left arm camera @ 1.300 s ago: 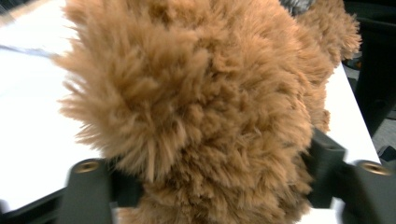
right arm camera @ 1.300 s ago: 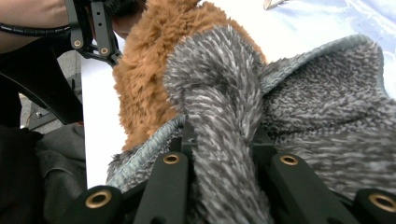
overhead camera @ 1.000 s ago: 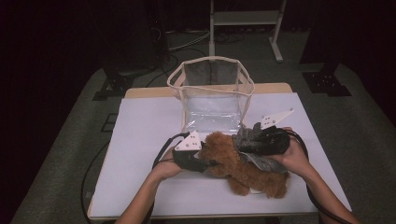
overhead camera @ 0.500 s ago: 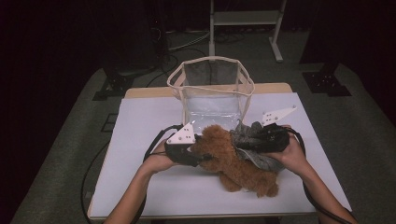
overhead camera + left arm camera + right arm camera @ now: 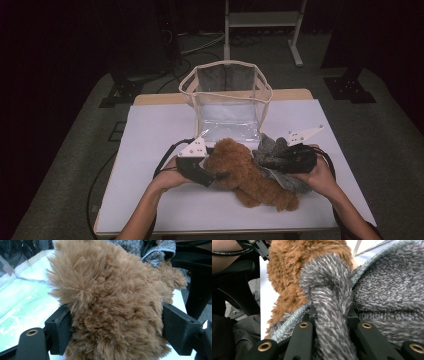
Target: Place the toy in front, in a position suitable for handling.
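A brown plush teddy bear (image 5: pixel 250 175) lies near the front of the white table (image 5: pixel 150 135), partly covered by a grey fleece cloth (image 5: pixel 272 152). My left gripper (image 5: pixel 212 180) is shut on the bear's furry body (image 5: pixel 112 305), with a jaw pressed into each side. My right gripper (image 5: pixel 277 160) is shut on a fold of the grey cloth (image 5: pixel 332 315), pinched between its jaws. In the right gripper view the brown bear (image 5: pixel 294 272) sits right behind the cloth. A clear bag with a cream rim (image 5: pixel 226 95) stands open just beyond the bear.
A metal stand (image 5: pixel 262 20) and dark equipment legs (image 5: pixel 350 85) are on the carpet behind the table. Cables trail from both grippers over the table's front area. The person's forearms (image 5: pixel 150 205) come in from the bottom edge.
Both grippers have shifted slightly left and toward the bag, and the bear and cloth moved with them. The grips look unchanged.
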### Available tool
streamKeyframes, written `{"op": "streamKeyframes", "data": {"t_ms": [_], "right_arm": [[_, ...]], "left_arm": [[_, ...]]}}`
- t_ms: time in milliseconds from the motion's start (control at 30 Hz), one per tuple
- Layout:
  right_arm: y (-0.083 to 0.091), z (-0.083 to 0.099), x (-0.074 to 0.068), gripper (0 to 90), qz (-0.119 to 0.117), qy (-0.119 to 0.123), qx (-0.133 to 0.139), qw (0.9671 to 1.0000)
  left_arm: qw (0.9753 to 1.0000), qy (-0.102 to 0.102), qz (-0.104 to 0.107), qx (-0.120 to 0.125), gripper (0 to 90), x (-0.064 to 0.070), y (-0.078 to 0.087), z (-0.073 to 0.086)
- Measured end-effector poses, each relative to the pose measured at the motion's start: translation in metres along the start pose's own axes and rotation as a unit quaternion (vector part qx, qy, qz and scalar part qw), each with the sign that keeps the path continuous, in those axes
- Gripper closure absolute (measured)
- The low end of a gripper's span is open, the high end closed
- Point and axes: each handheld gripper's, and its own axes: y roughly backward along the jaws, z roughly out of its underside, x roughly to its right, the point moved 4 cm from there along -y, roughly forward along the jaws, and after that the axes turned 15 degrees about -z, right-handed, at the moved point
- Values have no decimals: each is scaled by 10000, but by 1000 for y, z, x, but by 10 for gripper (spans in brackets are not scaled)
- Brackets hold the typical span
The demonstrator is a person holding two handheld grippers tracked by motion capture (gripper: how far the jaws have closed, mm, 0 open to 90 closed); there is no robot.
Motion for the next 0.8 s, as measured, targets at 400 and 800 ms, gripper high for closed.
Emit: {"op": "streamKeyframes", "data": {"t_ms": [400,800], "right_arm": [[32,15,-6,742,235,-128,-62,9996],[62,39,23,739,391,-728,295,9961]], "left_arm": [[9997,-244,-97,14,346,1,1,3],[9978,-648,-52,113,358,7,6,-3]]}}
